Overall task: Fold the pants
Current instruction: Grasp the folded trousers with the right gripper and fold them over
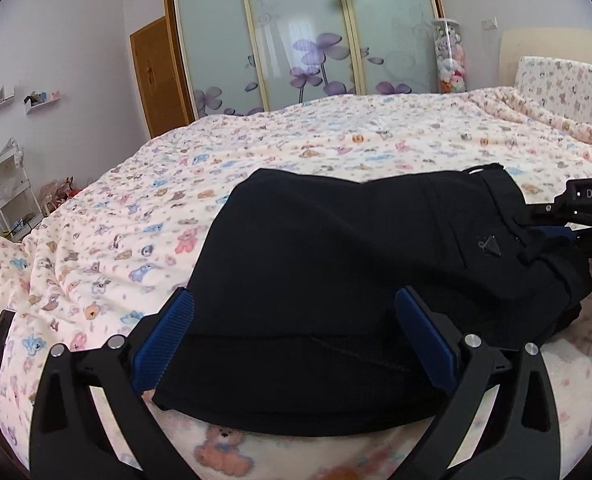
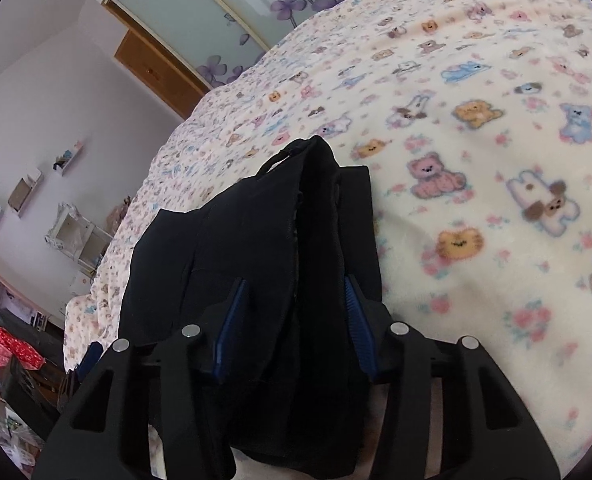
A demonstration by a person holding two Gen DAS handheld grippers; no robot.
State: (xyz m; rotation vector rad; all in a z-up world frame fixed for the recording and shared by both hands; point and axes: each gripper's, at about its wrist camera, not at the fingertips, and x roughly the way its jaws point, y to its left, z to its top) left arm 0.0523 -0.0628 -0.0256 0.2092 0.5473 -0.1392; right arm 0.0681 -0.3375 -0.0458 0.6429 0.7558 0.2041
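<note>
The pants (image 1: 335, 264) are made of matt black cloth. The bed (image 1: 256, 152) is covered in fuzzy printed fleece. Ribbed blue pads (image 1: 164, 344) are fitted to the left tool (image 1: 296, 344).

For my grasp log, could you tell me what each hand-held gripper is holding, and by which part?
Both straddle the black pants: the left hand-held gripper at a folded edge, the right hand-held gripper around the bunched waistband end. A firm grip cannot be told.

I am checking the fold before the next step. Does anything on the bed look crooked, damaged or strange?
Nothing looks damaged or spilled. The black pants lie folded on the blanket, bunched and uneven at the waistband end near the right gripper. The left gripper straddles the other end.
</note>
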